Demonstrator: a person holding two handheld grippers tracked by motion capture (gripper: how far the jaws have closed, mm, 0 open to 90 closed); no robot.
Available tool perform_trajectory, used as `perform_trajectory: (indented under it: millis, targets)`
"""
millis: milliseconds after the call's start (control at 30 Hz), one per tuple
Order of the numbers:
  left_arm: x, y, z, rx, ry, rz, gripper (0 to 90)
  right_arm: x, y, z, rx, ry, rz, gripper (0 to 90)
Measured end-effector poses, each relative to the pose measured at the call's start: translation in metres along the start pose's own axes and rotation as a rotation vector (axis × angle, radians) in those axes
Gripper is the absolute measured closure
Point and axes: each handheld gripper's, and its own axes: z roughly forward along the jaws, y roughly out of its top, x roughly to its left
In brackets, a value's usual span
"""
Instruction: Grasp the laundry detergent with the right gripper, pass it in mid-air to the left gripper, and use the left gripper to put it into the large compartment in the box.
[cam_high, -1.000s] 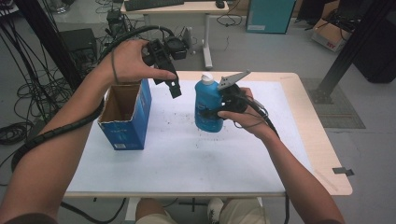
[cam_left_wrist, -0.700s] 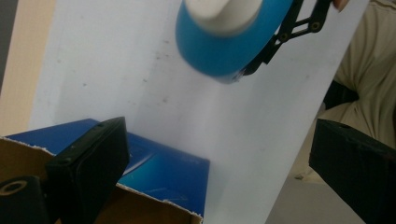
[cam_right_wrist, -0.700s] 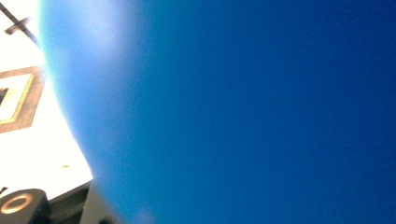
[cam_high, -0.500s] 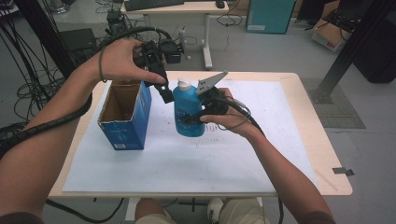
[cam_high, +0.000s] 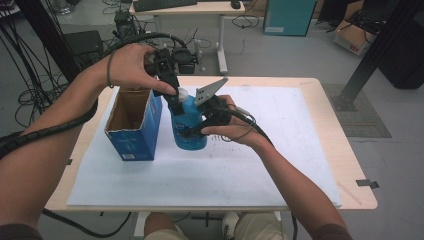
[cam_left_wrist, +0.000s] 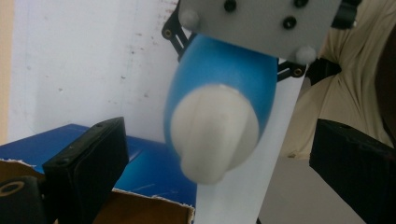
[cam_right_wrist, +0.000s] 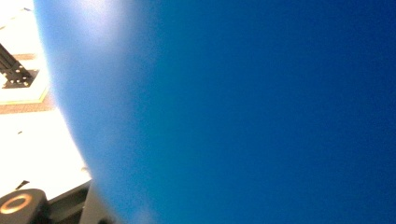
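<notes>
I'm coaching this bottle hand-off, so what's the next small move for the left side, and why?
Probably close the left hand-held gripper on the white cap. Its jaws stand open on either side of the cap, while the right hand-held gripper holds the blue bottle upright beside the open blue box.

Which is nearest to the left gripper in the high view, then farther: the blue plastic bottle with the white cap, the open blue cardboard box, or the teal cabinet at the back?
1. Blue plastic bottle, directly under the left gripper.
2. Open blue cardboard box, just to its left on the table.
3. Teal cabinet, far back right on the floor.
</notes>
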Motion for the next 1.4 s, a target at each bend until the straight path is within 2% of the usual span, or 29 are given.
perform_trajectory:
  millis: [67,100,167,200,300,333,467,500,533,600,633,967,1067,1100,1167,1300,1333,1367,1400]
  targets:
    - [0.0,0.0,0.0,-0.001,0.006,0.003,5.0,0.0,0.002,0.001,0.0,0.001,-0.009,44.3]
    - [0.0,0.001,0.0,0.003,-0.005,0.001,5.0,0.001,0.003,0.001,-0.001,0.003,-0.007,44.2]
    - [0.0,0.001,0.001,0.001,0.009,0.01,5.0,0.001,0.004,0.0,-0.007,0.003,-0.009,44.2]
    - [0.0,0.002,0.003,-0.015,-0.013,0.002,5.0,0.0,0.005,0.0,-0.012,0.002,-0.01,44.2]
    - [0.0,0.004,0.005,-0.015,-0.014,0.009,5.0,0.0,0.007,0.0,-0.011,0.0,-0.006,44.2]
    - [0.001,0.005,0.005,-0.01,-0.021,0.008,5.0,-0.002,0.007,-0.002,-0.008,0.004,-0.044,44.2]
    - [0.002,0.007,0.009,0.011,-0.01,0.009,5.0,-0.003,0.01,-0.003,-0.018,0.005,-0.045,44.2]
    - [0.003,0.007,0.009,0.018,-0.019,0.008,5.0,-0.003,0.011,-0.003,-0.021,0.004,-0.048,44.2]
    - [0.003,0.008,0.009,0.016,-0.002,0.008,5.0,-0.003,0.011,-0.004,-0.022,0.004,-0.049,44.2]
    - [0.004,0.008,0.01,0.006,-0.008,0.006,5.0,-0.003,0.012,-0.005,-0.022,0.007,-0.041,44.2]
    - [0.004,0.008,0.01,0.008,-0.011,0.011,4.9,-0.004,0.012,-0.005,-0.032,0.003,-0.055,44.1]
    - [0.005,0.008,0.011,0.013,-0.004,0.008,5.0,-0.004,0.015,-0.007,-0.029,0.008,-0.047,44.1]
    - [0.005,0.008,0.013,0.013,-0.003,0.009,4.9,-0.005,0.016,-0.006,-0.037,0.009,-0.064,44.1]
    - [0.005,0.008,0.013,0.013,-0.003,0.009,4.9,-0.004,0.016,-0.007,-0.03,0.015,-0.047,44.1]
    - [0.004,0.008,0.013,0.017,-0.005,0.006,4.9,-0.004,0.016,-0.006,-0.037,0.014,-0.059,44.1]
    - [0.004,0.008,0.014,0.017,0.0,0.007,5.0,-0.003,0.017,-0.007,-0.037,0.022,-0.046,44.1]
    - [0.003,0.008,0.014,0.016,-0.003,0.005,5.0,-0.002,0.017,-0.007,-0.035,0.022,-0.047,44.1]
    - [0.002,0.008,0.014,-0.002,-0.023,-0.013,4.9,-0.002,0.018,-0.007,-0.034,0.02,-0.048,44.1]
    - [0.001,0.007,0.015,-0.011,-0.022,-0.013,4.9,-0.002,0.018,-0.007,-0.033,0.021,-0.048,44.1]
